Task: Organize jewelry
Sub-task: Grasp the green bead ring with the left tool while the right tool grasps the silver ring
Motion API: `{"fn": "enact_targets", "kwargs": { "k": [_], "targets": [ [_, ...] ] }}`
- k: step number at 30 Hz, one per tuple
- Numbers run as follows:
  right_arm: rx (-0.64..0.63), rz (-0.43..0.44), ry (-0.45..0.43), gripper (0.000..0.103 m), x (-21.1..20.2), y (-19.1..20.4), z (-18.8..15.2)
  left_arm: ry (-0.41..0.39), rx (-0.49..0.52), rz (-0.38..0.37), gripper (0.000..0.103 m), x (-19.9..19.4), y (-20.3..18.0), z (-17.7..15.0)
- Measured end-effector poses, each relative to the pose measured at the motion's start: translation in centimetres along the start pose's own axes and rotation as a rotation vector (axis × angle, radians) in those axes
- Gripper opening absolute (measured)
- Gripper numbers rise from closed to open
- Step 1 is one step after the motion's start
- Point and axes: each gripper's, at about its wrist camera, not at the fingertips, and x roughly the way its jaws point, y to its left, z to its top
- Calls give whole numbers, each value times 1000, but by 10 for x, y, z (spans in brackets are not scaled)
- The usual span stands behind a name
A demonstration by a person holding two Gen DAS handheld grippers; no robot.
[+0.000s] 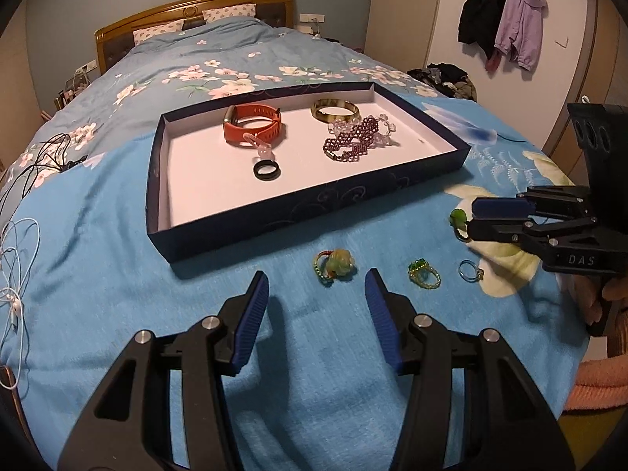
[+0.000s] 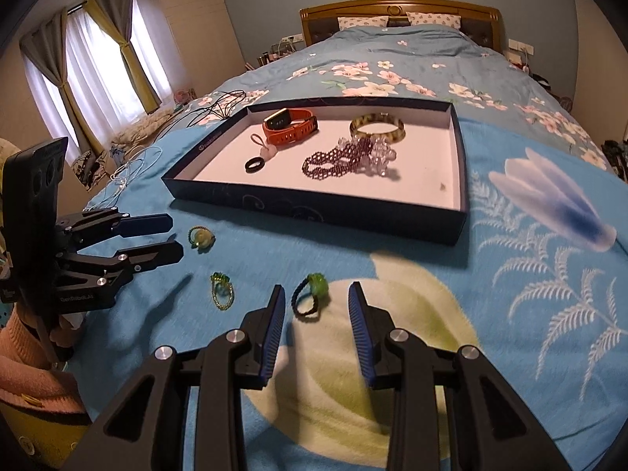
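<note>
Nearest the foot edge of the bed point(image 1: 117, 216), both tools hang over the blue bedspread, each pointing toward the tray. The left tool point(image 1: 317, 286) is released, its blue pads standing well apart with nothing between them; just beyond its tips lies a beaded ring with a pale green and peach bead point(image 1: 334, 266). To the right of that ring sit a green beaded ring with a dark green stone point(image 1: 423, 273) and, a little further right, a thin blue ring point(image 1: 470, 270). The right tool point(image 2: 317, 294) is also released, its pads apart and pressing on nothing; a dark corded ring with a bright green bead point(image 2: 310, 294) lies on the bedspread in the gap just past its tips, touching neither pad as far as can be seen. Each tool is held by a hand in a pink knitted sleeve point(image 2: 27, 337). Beyond the rings, toward the middle of the bed, rests a shallow dark blue tray point(image 1: 243, 218) with a white floor. Near its front edge lies a black ring point(image 1: 267, 169); behind that a pale pink charm on a loop point(image 1: 262, 145) touches an orange watch point(image 1: 253, 125) toward the back left corner. On the right half a purple beaded bracelet point(image 1: 353, 139) tangles with a clear crystal bracelet point(image 1: 382, 127), and a mottled bangle point(image 1: 334, 112) sits behind them near the back edge. Left of the tray, black cables point(image 1: 47, 157) and white earphones point(image 1: 17, 271) lie along the bed's left edge.
</note>
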Motion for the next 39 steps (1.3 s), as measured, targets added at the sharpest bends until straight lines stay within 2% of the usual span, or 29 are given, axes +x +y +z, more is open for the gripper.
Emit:
{"fn": "enact_targets", "kwargs": {
  "k": [12, 23, 25, 31, 34, 39],
  "targets": [
    [-69, 54, 22, 31, -6, 30, -13, 11, -10, -7, 48, 10, 1, 7],
    [-142, -20, 32, 31, 0, 46, -20, 40, 4, -29, 37, 23, -6, 13],
    [-150, -30, 30, 30, 0, 47, -21, 42, 3, -34, 31, 24, -6, 13],
    [-165, -50, 26, 23, 1, 49, -21, 43, 2, -45, 19, 26, -7, 13],
    [-181, -43, 29, 16, 2, 52, -20, 44, -2, -52, 18, 27, -8, 13],
    [-171, -35, 26, 14, 2, 51, -20, 40, -9, -55, 17, 26, -7, 12]
  ]
}}
